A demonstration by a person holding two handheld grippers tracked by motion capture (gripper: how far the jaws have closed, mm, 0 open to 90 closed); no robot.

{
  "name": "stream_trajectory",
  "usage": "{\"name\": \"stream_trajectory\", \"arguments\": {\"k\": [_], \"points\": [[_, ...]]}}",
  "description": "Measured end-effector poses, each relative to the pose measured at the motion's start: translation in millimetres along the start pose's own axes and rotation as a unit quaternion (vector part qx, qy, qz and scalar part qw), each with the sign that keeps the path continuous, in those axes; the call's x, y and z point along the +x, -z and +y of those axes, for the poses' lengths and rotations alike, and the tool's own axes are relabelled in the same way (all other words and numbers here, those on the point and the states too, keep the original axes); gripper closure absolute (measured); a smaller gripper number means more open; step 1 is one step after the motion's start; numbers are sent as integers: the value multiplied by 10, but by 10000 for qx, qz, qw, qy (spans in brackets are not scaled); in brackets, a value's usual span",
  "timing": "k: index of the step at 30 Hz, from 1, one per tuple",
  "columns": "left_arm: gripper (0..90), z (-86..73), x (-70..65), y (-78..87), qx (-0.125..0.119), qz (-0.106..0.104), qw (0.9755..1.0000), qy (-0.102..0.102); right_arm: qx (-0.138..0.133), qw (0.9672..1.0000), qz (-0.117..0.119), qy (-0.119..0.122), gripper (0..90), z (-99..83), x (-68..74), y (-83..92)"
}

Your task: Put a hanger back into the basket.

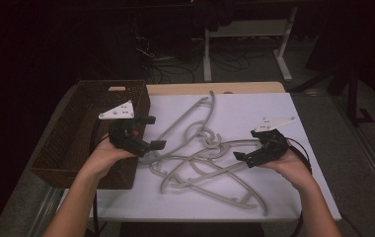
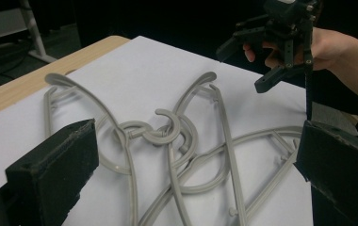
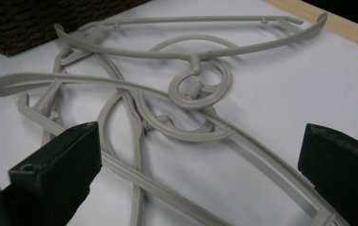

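Observation:
Several grey plastic hangers (image 1: 200, 148) lie tangled on the white board (image 1: 254, 106), their hooks interlocked near the middle (image 2: 160, 134) (image 3: 191, 89). My left gripper (image 1: 152, 132) hovers at the left edge of the pile, next to the basket, with its jaws wide open and nothing held. In the left gripper view its jaws (image 2: 198, 141) frame the hooks. At the pile's right side my right gripper (image 1: 247, 144) is also open and empty, pointing left toward the hangers; its own view (image 3: 198, 141) looks down on the hangers. The left gripper view catches it farther off (image 2: 257, 61).
A brown wicker basket (image 1: 77, 123) stands on the table's left side, its corner in the right gripper view (image 3: 50, 19). The wooden table edge (image 1: 200, 88) runs behind the board. White desk legs (image 1: 284, 49) and cables sit on the dark floor beyond.

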State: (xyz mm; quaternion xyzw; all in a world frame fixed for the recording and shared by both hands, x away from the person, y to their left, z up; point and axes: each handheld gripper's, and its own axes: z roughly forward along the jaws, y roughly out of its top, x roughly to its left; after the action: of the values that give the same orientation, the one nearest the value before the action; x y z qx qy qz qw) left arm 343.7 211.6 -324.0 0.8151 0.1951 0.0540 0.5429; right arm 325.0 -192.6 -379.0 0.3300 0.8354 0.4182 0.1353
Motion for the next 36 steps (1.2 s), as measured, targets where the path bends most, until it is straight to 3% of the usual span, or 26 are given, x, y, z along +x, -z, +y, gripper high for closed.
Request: {"name": "stream_trajectory", "arguments": {"k": [10,20,24,25,26,28,31,35,36], "points": [[0,67,-26,-314,64,-27,10000,57,12,10000,17,26,0,-115,11,-47],[33,29,-9,-676,377,292,9988,89,-72,9999,34,-117,0,-247,-51,-16],[91,-25,42,-793,555,533,9969,138,-96,9999,50,-129,0,-247,-57,-13],[124,-66,85,-847,628,694,9954,195,-76,9999,53,-131,0,-250,-59,-20],[144,-66,85,-847,628,694,9954,195,-76,9999,53,-131,0,-250,-59,-20],[190,-140,147,-944,764,847,9930,309,-51,9999,70,-117,0,-249,-60,-30],[249,-217,193,-1026,869,795,9922,405,-42,9999,77,-112,0,-248,-56,-32],[334,-367,267,-1142,1170,981,9873,446,-39,9999,79,-107,0,-249,-57,-31],[373,-425,303,-1171,1287,1060,9848,495,-45,9999,77,-121,0,-249,-61,-28]]}}
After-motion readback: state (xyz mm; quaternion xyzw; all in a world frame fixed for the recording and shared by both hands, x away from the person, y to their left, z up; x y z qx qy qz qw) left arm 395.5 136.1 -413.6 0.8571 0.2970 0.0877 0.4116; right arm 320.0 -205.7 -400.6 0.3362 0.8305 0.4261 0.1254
